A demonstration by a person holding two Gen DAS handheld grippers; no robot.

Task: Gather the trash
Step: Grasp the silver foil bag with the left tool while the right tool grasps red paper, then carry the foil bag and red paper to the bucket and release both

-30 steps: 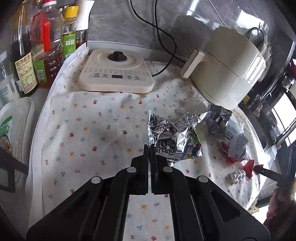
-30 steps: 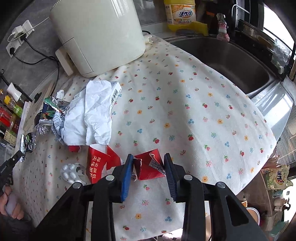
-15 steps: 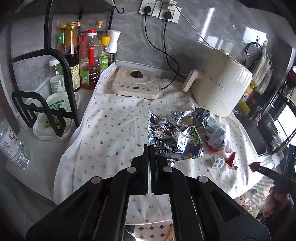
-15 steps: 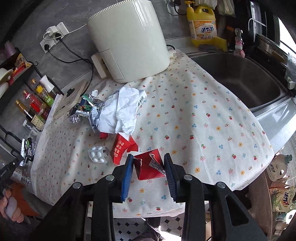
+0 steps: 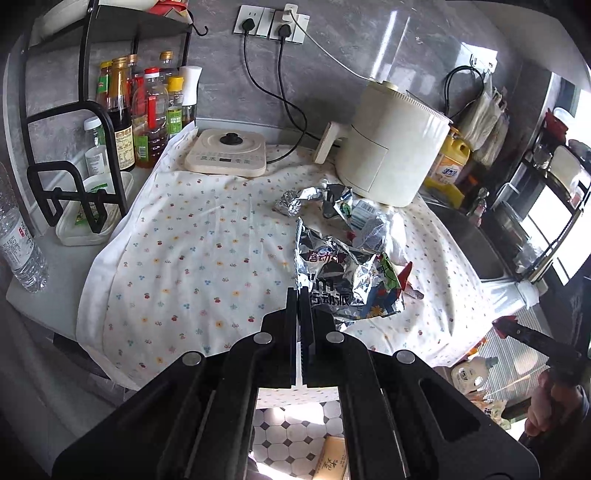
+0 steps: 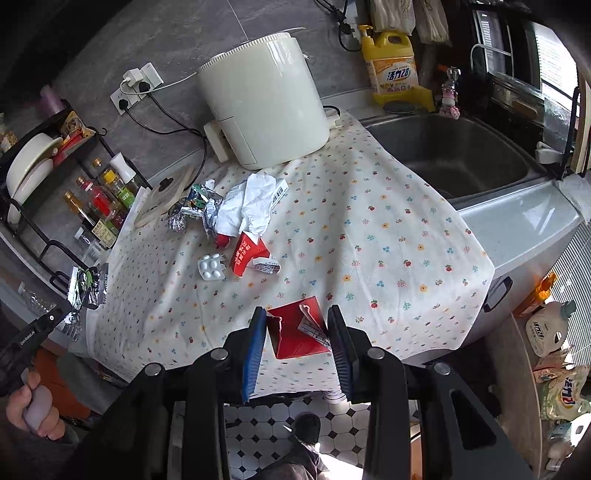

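Red torn cardboard carton (image 6: 295, 332) sits pinched in your right gripper (image 6: 297, 332).
Your left gripper (image 5: 299, 295) jaws pinch the crinkled silver foil snack bag (image 5: 340, 273) above the counter.

A floral tablecloth (image 5: 192, 258) covers a kitchen counter. A cream air fryer (image 5: 391, 147) stands at the back, beside a flat cream induction cooker (image 5: 226, 152) (both cords run up to wall sockets (image 5: 271, 23)). Sauce and oil bottles (image 5: 147, 110) crowd the left corner behind a black wire rack (image 5: 74, 162). A steel sink (image 6: 454, 147) sits to the right, with yellow dish soap (image 6: 393, 66) behind it.
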